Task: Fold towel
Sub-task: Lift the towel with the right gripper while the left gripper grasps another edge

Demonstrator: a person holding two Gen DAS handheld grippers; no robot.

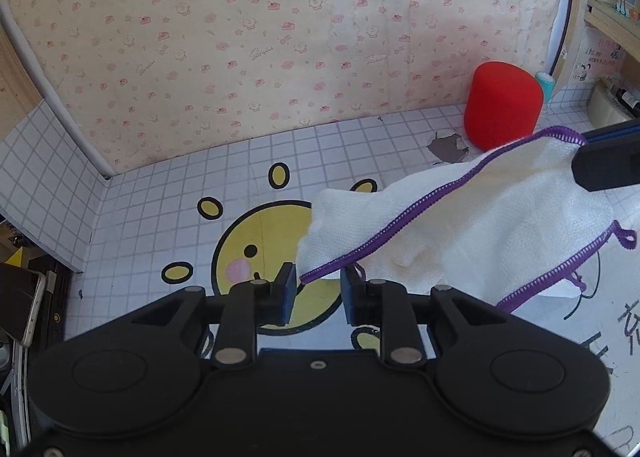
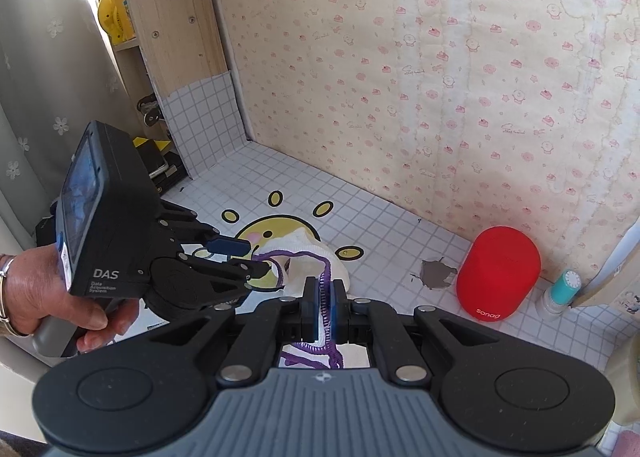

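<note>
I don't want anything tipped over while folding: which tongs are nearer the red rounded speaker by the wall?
Right. The right tongs, shut on the white purple-edged towel, sit closer to the red rounded speaker; the left tongs, open, are farther along the towel.

The tiled tabletop [image 1: 168,193] lies bare from the sun-face decal [image 1: 256,257] to the left wall. At the right, a red cylinder [image 2: 498,273] stands against the back wall, a small teal-capped bottle [image 2: 566,289] just beside it, narrowing that corner. The lifted towel [image 1: 460,225] hangs across the middle, possibly hiding tabletop beneath.
</note>
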